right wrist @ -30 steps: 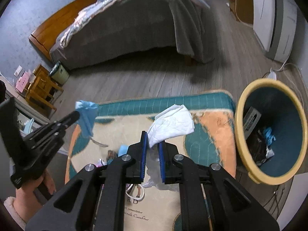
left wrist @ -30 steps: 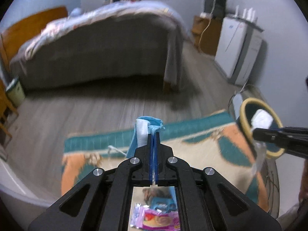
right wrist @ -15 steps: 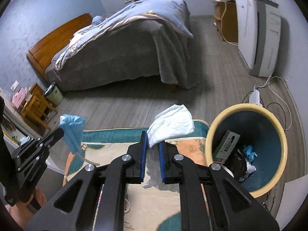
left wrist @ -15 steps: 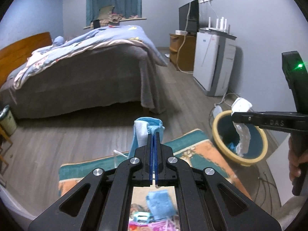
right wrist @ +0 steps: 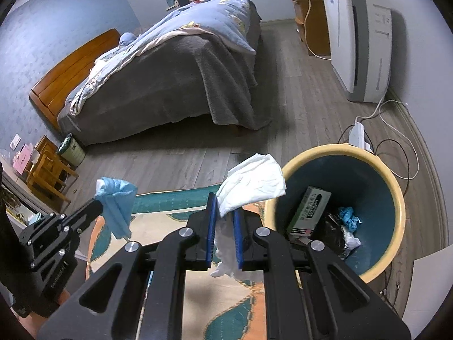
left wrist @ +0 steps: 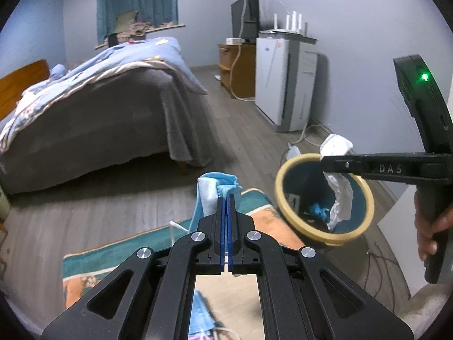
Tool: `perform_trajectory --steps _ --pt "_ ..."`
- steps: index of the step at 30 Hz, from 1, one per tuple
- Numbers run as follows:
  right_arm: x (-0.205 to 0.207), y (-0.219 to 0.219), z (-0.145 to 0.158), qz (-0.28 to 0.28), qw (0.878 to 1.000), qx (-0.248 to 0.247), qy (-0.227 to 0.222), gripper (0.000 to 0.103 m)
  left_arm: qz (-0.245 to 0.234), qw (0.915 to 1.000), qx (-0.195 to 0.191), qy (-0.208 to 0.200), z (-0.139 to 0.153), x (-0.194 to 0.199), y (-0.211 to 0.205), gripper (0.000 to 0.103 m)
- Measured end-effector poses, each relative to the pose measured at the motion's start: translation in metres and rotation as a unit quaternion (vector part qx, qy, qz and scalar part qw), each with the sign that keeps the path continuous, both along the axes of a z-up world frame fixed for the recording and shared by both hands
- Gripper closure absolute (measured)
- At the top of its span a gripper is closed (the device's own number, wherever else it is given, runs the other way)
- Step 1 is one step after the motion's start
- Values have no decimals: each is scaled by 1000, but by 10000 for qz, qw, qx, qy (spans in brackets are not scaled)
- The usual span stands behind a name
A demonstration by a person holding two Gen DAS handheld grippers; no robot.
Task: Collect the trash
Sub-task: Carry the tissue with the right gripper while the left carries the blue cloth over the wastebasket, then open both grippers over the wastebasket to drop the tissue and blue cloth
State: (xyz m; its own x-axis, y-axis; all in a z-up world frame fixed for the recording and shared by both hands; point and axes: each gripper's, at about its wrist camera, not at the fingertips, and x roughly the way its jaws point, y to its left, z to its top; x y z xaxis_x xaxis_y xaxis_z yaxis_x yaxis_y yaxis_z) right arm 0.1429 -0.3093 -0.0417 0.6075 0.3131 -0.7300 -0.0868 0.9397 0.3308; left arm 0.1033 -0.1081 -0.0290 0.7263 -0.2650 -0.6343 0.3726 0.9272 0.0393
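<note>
My left gripper (left wrist: 226, 198) is shut on a light blue face mask (left wrist: 211, 195), which hangs above the rug; the same left gripper (right wrist: 96, 202) and mask (right wrist: 117, 201) show at the left of the right wrist view. My right gripper (right wrist: 225, 201) is shut on a crumpled white tissue (right wrist: 252, 184), just left of the bin's rim. In the left wrist view the right gripper (left wrist: 324, 163) holds that tissue (left wrist: 341, 195) over the bin's mouth. The bin (right wrist: 396, 192) is dark teal with a yellow rim (left wrist: 279, 184) and holds a box and scraps.
A teal and orange rug (right wrist: 175, 198) lies on the grey wood floor. A bed (left wrist: 99, 104) with a grey cover stands beyond. A white appliance (left wrist: 286, 85), a power strip (right wrist: 358, 133) and cables lie near the bin. More litter (left wrist: 198, 320) sits below the left gripper.
Both grippers have risen and moved towards the bin with their loads. The bin has grown larger in both views, and the tissue now hangs over its mouth.
</note>
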Motion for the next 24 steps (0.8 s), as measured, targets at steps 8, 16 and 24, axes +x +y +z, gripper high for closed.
perform_trajectory --steps 8,16,24 --pt "2 -45 -8 -354 9993 -130 48 92 -266 9995 140 77 -10 3 -36 101" --pt "11 -98 -26 -843 9955 -370 206 92 -615 9977 54 273 -22 7 -73 101" --pt "19 -136 -59 -1365 9884 -107 662 92 -1223 9914 -126 441 -43 9 -128 101"
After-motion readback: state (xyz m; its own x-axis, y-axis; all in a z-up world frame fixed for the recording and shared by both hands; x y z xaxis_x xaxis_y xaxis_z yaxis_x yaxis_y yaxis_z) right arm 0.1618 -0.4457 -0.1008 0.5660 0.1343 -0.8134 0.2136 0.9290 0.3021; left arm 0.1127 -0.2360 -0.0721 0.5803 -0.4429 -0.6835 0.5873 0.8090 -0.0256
